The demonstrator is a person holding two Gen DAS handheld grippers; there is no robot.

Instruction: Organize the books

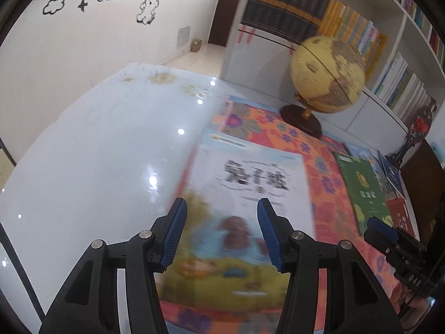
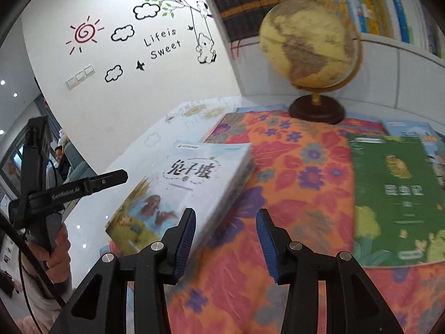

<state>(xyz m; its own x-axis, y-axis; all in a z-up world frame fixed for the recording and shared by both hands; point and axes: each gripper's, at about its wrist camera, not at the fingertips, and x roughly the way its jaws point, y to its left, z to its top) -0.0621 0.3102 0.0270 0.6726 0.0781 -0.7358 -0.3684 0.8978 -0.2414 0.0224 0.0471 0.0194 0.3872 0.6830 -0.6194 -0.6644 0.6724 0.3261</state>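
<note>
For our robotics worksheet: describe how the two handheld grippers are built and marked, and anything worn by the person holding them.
Both the left gripper and the right gripper have black angular plastic linkages with round silver pivot pins, ending in fingers faced with ribbed blue pads. Seen from the right wrist view, the left one carries white lettering on its side, a handle, and a black cable trailing below. A pale sleeve shows at the wrist.

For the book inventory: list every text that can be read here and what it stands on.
"Lifeis Sweet": wall decal.
"兔子坡": white book.
"昆虫记": green book.
Small print on both covers: too blurred to read.
Lettering on the left gripper body: not clearly readable.
Shelf book spines: too small.
</note>
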